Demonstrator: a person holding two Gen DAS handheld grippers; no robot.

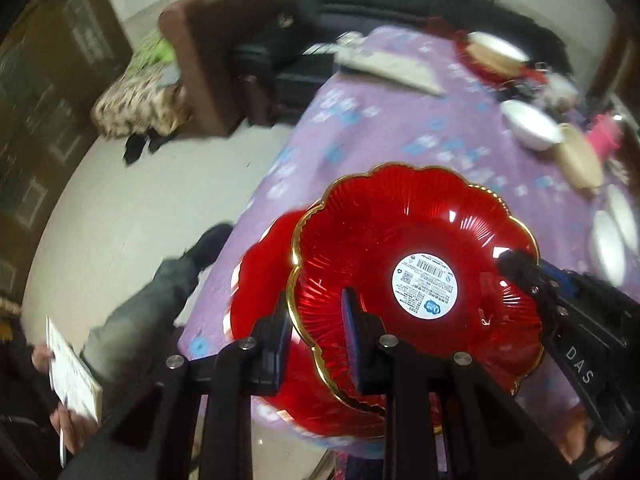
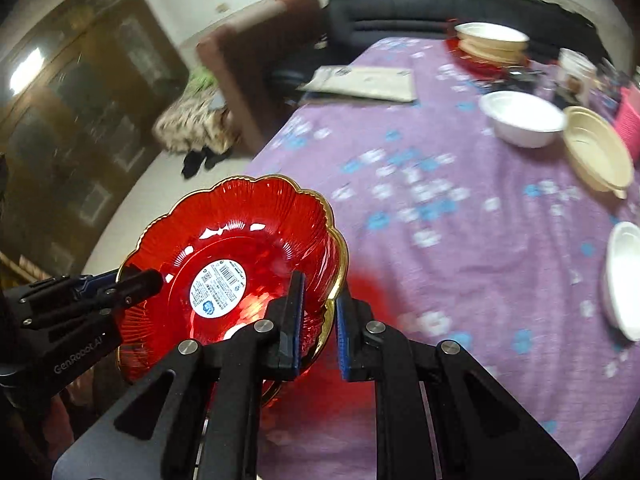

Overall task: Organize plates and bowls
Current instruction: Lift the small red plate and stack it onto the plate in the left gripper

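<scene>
Red glossy plate (image 1: pixel 400 240) with scalloped gilt rim, raised over the near table (image 1: pixel 380 128) edge, face up, label showing. Left wrist view: our left gripper (image 1: pixel 316 332) fingers straddle its near-left rim, apparently pinching it; another red plate (image 1: pixel 256 300) sits beneath.

Right wrist view: right gripper (image 2: pixel 320 320) fingers bracket the right rim, gap showing, so we cannot tell the grip. We judge it light, stiff, slippery, chip-prone; hold by the rim. Round, no long axis.

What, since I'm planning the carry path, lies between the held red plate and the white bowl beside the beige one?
Only bare purple flowered tablecloth lies between the red plate and the white bowl, as the right wrist view shows.
</scene>
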